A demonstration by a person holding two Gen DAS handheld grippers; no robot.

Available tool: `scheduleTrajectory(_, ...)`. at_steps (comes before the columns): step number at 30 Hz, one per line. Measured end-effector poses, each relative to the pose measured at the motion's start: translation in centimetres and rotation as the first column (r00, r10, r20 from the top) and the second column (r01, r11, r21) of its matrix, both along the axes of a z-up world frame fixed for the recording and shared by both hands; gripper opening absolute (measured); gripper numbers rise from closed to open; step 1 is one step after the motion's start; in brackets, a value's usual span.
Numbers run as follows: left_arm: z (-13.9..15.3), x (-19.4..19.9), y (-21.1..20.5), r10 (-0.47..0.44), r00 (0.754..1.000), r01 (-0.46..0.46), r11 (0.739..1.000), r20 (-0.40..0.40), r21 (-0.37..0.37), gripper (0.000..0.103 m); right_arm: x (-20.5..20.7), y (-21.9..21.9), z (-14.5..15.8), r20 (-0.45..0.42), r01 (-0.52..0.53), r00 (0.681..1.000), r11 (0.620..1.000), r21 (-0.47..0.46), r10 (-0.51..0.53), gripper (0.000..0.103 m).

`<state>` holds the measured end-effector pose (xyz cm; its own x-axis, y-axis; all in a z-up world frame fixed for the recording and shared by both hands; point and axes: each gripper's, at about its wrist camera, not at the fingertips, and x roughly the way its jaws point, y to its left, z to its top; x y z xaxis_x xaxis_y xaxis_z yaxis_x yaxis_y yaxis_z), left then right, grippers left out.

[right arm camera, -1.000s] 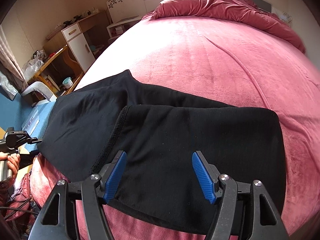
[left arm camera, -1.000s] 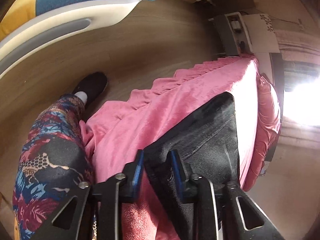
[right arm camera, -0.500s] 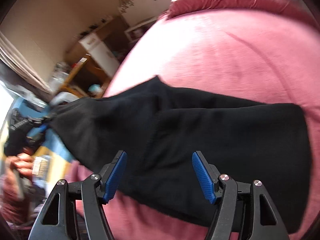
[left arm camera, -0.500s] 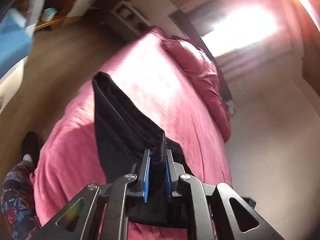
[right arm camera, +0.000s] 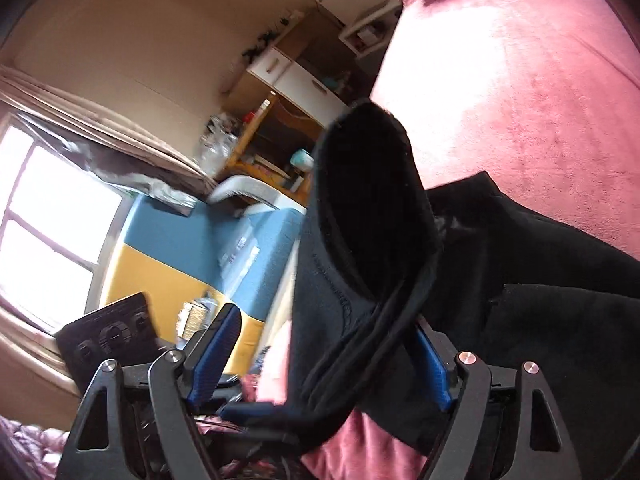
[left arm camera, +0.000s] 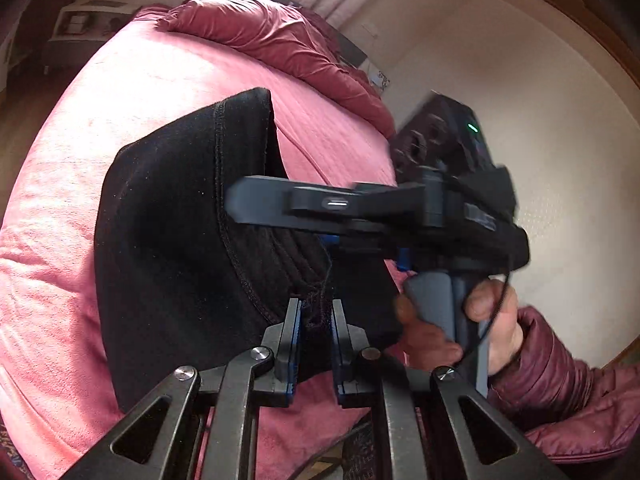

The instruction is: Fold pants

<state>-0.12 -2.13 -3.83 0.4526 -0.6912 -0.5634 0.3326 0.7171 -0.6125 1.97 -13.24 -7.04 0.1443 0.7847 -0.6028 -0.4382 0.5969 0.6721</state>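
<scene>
Since a second ago we have lifted the black pants (left arm camera: 172, 240) off the bed's (left arm camera: 80, 128) near edge, left gripper (left arm camera: 316, 344) clamped narrowly on the bunched hem, right gripper (right arm camera: 324, 352) opening wide around hanging cloth, folding underway.

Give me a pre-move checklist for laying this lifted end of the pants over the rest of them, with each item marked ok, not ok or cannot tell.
1. Left gripper pinches the black pants at the hem: ok.
2. Right gripper grips the fabric: not ok; its jaws are opening, cloth draped between them.
3. Lifted end is clear of the pink bedspread: ok.
4. Rest of the pants lies on the bed: ok.
5. Layers line up at the edges: cannot tell.
6. Right hand clear of the left gripper's path: cannot tell.
</scene>
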Motion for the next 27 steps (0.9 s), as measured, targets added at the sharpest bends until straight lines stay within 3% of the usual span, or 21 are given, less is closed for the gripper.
scheduleTrajectory(2, 0.1, 0.1, -0.2, -0.015, 1.000, 0.015, 1.000, 0.002, 0.001, 0.012, 0.5, 0.6, -0.8, 0.000, 0.006, 1.000, 0.999, -0.037, -0.006, 0.077)
scheduleTrajectory(5, 0.4, 0.1, -0.5, -0.028, 0.999, 0.028, 0.999, 0.017, 0.036, 0.012, 1.3, 1.5, -2.0, 0.016, 0.011, 1.000, 0.994, -0.106, -0.010, 0.041)
scheduleTrajectory(6, 0.6, 0.2, -0.6, -0.029, 0.999, 0.028, 0.998, 0.025, 0.055, 0.012, 1.4, 1.7, -2.2, 0.021, 0.010, 1.000, 0.993, -0.119, -0.008, 0.024)
scheduleTrajectory(7, 0.9, 0.2, -0.5, -0.031, 0.999, 0.029, 0.997, 0.032, 0.070, 0.013, 1.4, 1.6, -2.1, 0.024, 0.012, 1.000, 0.993, -0.115, -0.010, 0.016)
scheduleTrajectory(9, 1.8, 0.1, 1.0, -0.045, 0.998, 0.044, 0.999, 0.038, 0.011, 0.018, 1.4, 1.5, -1.5, 0.032, 0.011, 0.999, 0.995, -0.096, -0.008, 0.015)
scheduleTrajectory(11, 3.1, -0.1, 4.0, -0.026, 0.997, 0.034, 0.992, 0.069, -0.121, 0.022, 1.4, 1.2, -0.5, 0.054, 0.007, 0.999, 0.997, -0.080, -0.002, 0.014)
scheduleTrajectory(14, 4.2, 0.0, 9.3, 0.097, 0.992, -0.073, 0.962, 0.078, -0.262, 0.025, 0.7, 0.4, 1.6, 0.085, 0.006, 0.996, 0.999, -0.036, -0.003, 0.014)
scheduleTrajectory(17, 3.9, 0.9, 12.9, 0.226, 0.973, -0.212, 0.950, 0.039, -0.231, 0.025, 0.3, -0.5, 3.4, 0.117, 0.015, 0.993, 1.000, 0.001, -0.015, 0.014)
scheduleTrajectory(20, 3.0, 2.0, 13.8, 0.277, 0.961, -0.273, 0.947, -0.001, -0.166, 0.025, -0.6, -1.9, 5.3, 0.147, 0.052, 0.987, 0.998, 0.042, -0.058, 0.014)
scheduleTrajectory(27, 0.5, 3.5, 9.1, 0.226, 0.972, -0.231, 0.969, -0.062, -0.087, 0.025, -2.8, -7.3, 7.3, 0.172, 0.140, 0.973, 0.986, 0.087, -0.153, 0.014)
